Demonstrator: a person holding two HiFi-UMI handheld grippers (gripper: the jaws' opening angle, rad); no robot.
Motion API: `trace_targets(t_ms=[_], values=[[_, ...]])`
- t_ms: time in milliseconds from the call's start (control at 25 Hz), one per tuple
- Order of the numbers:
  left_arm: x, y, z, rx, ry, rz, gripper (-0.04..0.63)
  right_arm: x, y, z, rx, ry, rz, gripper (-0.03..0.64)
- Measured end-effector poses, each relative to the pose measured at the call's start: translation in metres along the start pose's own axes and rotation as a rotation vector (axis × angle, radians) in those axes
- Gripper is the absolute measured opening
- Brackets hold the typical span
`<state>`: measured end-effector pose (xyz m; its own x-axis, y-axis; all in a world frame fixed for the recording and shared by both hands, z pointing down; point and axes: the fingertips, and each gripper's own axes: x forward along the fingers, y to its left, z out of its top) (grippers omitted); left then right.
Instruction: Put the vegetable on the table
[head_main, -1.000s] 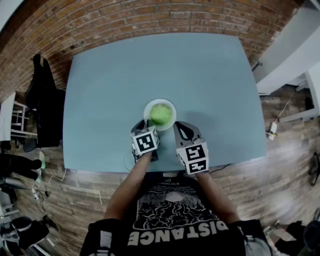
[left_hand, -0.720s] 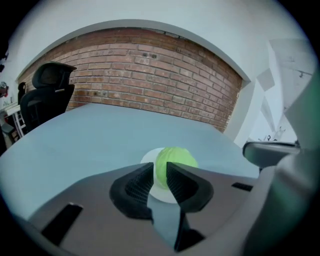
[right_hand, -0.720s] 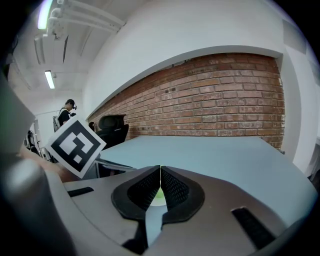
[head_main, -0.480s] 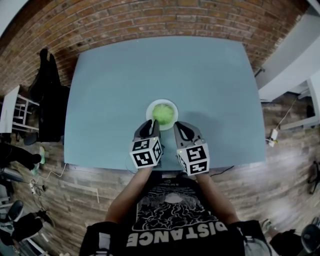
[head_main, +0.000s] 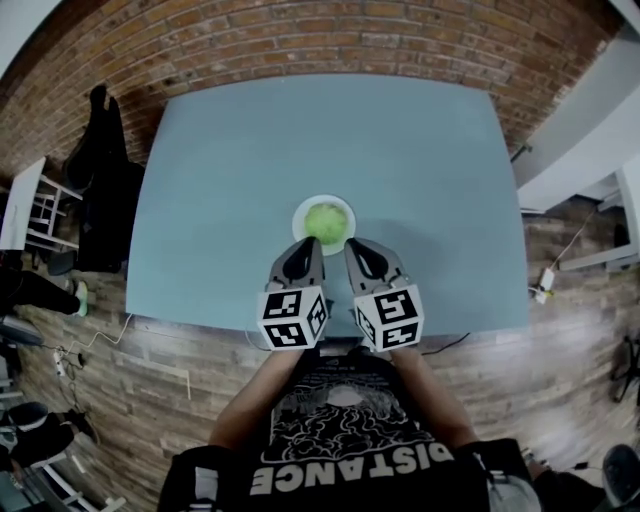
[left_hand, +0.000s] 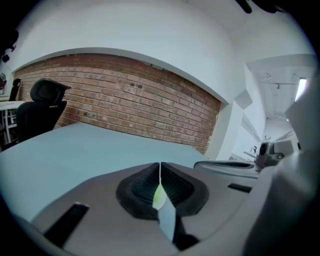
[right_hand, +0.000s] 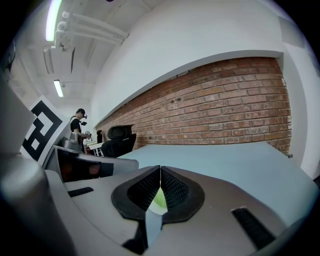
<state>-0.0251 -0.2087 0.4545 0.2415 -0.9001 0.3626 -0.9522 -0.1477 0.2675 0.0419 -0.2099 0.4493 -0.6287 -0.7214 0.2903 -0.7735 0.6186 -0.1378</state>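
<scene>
Left gripper (head_main: 303, 250), right gripper (head_main: 357, 250): jaws together, empty, side by side below frame centre, aimed at vegetable (head_main: 326, 221) in white bowl (head_main: 299, 212); likely pre-grasp staging.

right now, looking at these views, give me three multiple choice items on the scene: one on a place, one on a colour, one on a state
1. Where is the vegetable?
A. in a pan
B. in the white bowl
C. between a gripper's jaws

2. What colour is the table?
A. blue-grey
B. red
C. yellow

3. How do the jaws of the left gripper and the right gripper stand?
A. both wide apart
B. only one pair together
C. both together

Answers: B, the bowl's rim rings the green vegetable. A, the head view shows a blue-grey top. C, each gripper view shows its jaws meeting with nothing held.
</scene>
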Motion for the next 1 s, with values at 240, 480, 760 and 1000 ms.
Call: trace_targets(t_ms=[240,480,760,1000], values=[[-0.011,-0.016,0.008,0.014,-0.052,-0.020,0.008,-0.006,0.005,0.010,-0.010,-0.021,0.038,0.011],[-0.017,-0.032,0.012,0.044,-0.079,-0.028,0.000,-0.012,0.004,0.015,-0.014,-0.033,0.074,0.009],[-0.019,-0.047,0.008,0.050,-0.077,-0.014,0.000,-0.018,-0.003,0.015,-0.039,-0.027,0.103,0.009],[-0.017,-0.056,0.002,0.044,-0.069,-0.005,0.000,-0.024,-0.010,0.010,-0.043,-0.022,0.110,0.009]])
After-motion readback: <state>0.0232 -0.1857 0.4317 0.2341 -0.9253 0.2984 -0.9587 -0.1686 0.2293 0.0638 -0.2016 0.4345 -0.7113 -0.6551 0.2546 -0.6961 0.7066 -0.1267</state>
